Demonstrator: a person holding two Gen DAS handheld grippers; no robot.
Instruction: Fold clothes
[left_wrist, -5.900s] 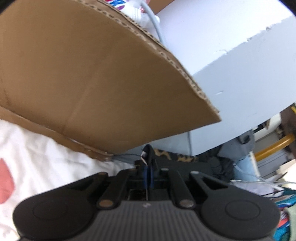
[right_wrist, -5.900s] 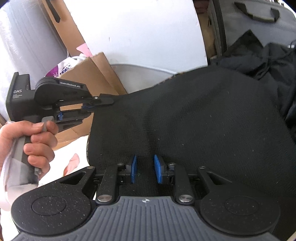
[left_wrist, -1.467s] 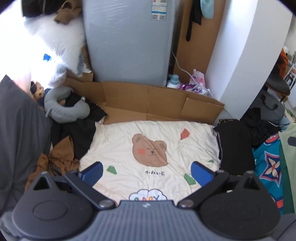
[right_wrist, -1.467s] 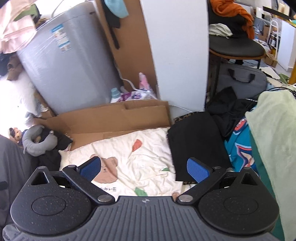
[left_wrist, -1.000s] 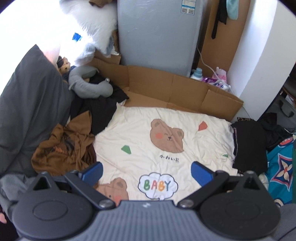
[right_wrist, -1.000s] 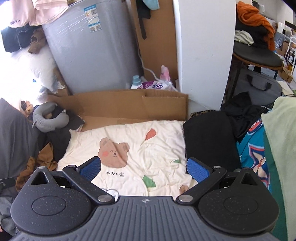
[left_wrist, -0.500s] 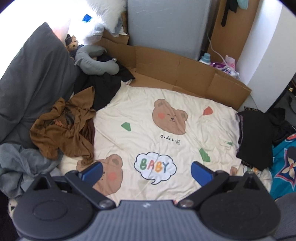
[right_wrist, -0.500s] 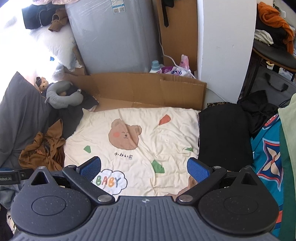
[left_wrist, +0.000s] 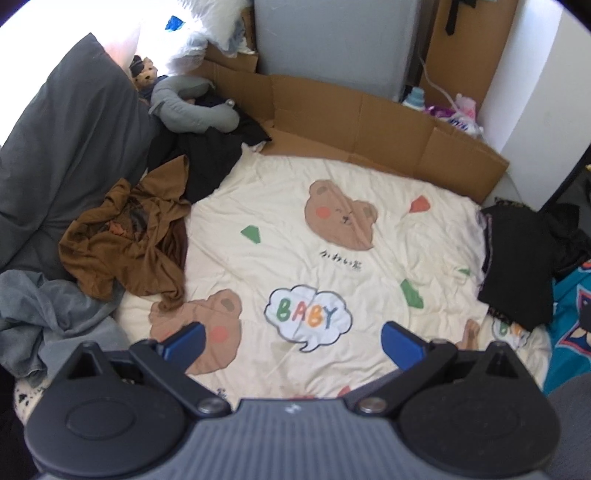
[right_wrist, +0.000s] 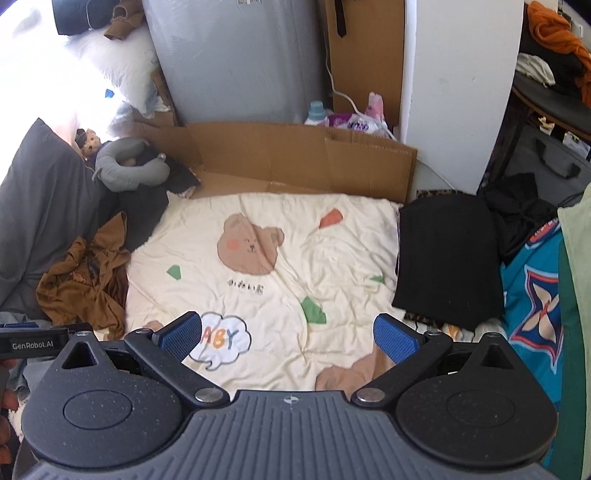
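Observation:
A folded black garment lies flat at the right edge of a cream bear-print blanket. A crumpled brown garment lies at the blanket's left edge, with a black garment behind it and a grey one in front. My left gripper is open and empty, held above the blanket's near part. My right gripper is open and empty, also above the blanket. The left gripper's body shows at the left edge of the right wrist view.
A cardboard wall borders the blanket's far side, with a grey appliance behind. A dark grey pillow and a grey neck pillow lie on the left. More black clothes and a teal patterned cloth lie on the right.
Both grippers, open and empty, kept pulling back and tilting down over the last second and a half. More of the near blanket and the left clothes pile came into view.

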